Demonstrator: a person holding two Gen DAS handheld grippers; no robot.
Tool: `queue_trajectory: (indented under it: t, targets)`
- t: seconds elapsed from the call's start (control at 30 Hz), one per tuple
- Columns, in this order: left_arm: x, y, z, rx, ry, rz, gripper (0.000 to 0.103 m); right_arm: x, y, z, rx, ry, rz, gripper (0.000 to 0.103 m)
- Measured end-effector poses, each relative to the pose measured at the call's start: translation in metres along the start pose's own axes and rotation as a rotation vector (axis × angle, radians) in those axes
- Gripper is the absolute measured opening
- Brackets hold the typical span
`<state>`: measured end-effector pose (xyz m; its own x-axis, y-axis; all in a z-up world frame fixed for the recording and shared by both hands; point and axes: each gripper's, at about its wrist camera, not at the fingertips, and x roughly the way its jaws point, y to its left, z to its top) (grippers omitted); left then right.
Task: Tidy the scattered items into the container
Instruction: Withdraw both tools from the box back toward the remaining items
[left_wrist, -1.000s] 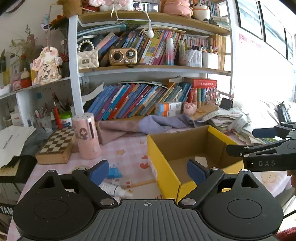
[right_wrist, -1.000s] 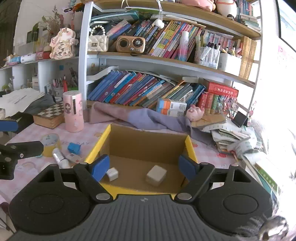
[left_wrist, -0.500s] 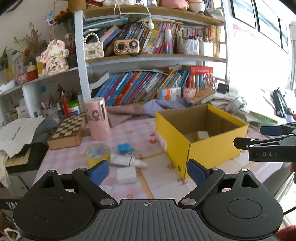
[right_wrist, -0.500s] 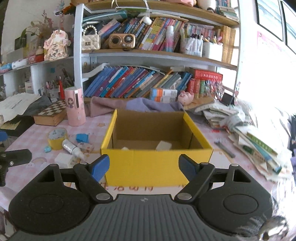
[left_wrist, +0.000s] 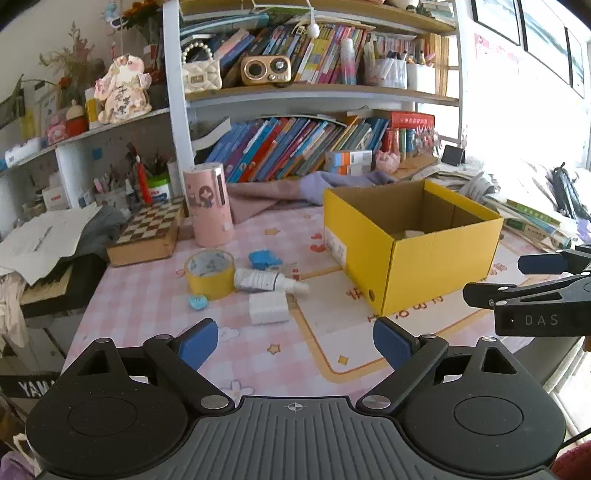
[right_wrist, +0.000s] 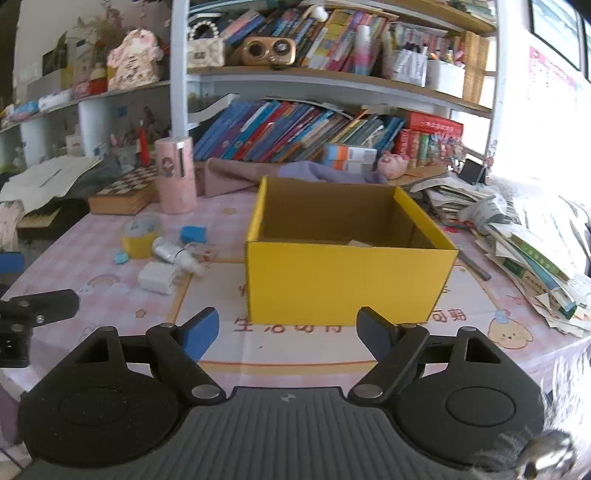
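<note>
A yellow cardboard box (left_wrist: 436, 266) (right_wrist: 347, 284) stands open on the pink table, a pale block showing inside it (left_wrist: 413, 233). To its left lie a yellow tape roll (left_wrist: 209, 273) (right_wrist: 139, 240), a white tube (left_wrist: 266, 281) (right_wrist: 173, 253), a white block (left_wrist: 267, 308) (right_wrist: 157, 277), a blue piece (left_wrist: 264, 259) (right_wrist: 192, 234) and a small blue clip (left_wrist: 197, 302) (right_wrist: 121, 257). My left gripper (left_wrist: 295, 341) is open and empty, back from the items. My right gripper (right_wrist: 288, 334) is open and empty in front of the box; it also shows in the left wrist view (left_wrist: 532, 280).
A pink cylinder (left_wrist: 209, 205) and a chessboard box (left_wrist: 147, 234) stand behind the items. Crumpled cloth (left_wrist: 295, 188) lies behind the box. Stacked papers and books (right_wrist: 528, 243) crowd the right side. A bookshelf (left_wrist: 314, 92) fills the back.
Both grippers have pulled back and away from the box toward the table's front edge; the scattered items have come into view. Both stay open and empty.
</note>
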<state>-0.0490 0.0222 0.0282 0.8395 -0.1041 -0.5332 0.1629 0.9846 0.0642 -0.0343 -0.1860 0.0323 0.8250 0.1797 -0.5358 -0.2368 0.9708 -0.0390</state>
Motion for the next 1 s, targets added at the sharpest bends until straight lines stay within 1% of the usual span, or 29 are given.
queue_trajectory:
  t: [0.27,0.47,0.77,1.0]
  targets:
    - [-0.003,0.01,-0.009,-0.023,0.025,0.005,0.093,-0.001,0.017,-0.004,-0.031,0.019,0.037,0.081]
    - [-0.005,0.018,-0.013,-0.041,0.039,0.017,0.093,0.004,0.02,-0.004,-0.006,0.056,0.062,0.081]
    - [-0.01,0.034,-0.018,-0.087,0.056,0.063,0.093,0.011,0.038,0.004,-0.043,0.077,0.13,0.079]
    - [-0.006,0.045,-0.022,-0.135,0.081,0.088,0.093,0.022,0.045,0.007,-0.064,0.104,0.154,0.079]
